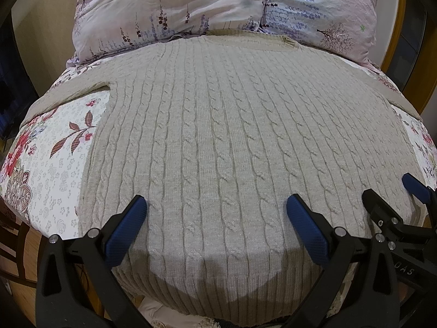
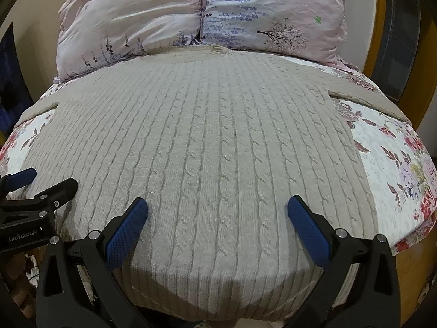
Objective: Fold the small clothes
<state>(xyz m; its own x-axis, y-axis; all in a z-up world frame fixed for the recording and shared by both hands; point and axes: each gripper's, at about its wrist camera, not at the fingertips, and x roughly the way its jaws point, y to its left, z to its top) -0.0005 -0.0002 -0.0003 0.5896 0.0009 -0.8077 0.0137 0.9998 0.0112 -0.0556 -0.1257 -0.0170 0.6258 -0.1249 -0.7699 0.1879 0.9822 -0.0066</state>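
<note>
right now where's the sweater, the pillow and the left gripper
sweater (image 1: 218, 142), left wrist view, middle of the cable-knit front
pillow (image 2: 153, 19), right wrist view, left half of the floral cover
left gripper (image 1: 217, 216), left wrist view, midway between its open blue fingertips

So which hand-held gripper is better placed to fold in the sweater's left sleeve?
Left gripper: open over the hem, it sits nearer the left sleeve; the right gripper is farther.

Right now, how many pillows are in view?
2, side by side at the head of the bed behind the sweater: left pillow, right pillow. Anything behind them is hidden.
</note>
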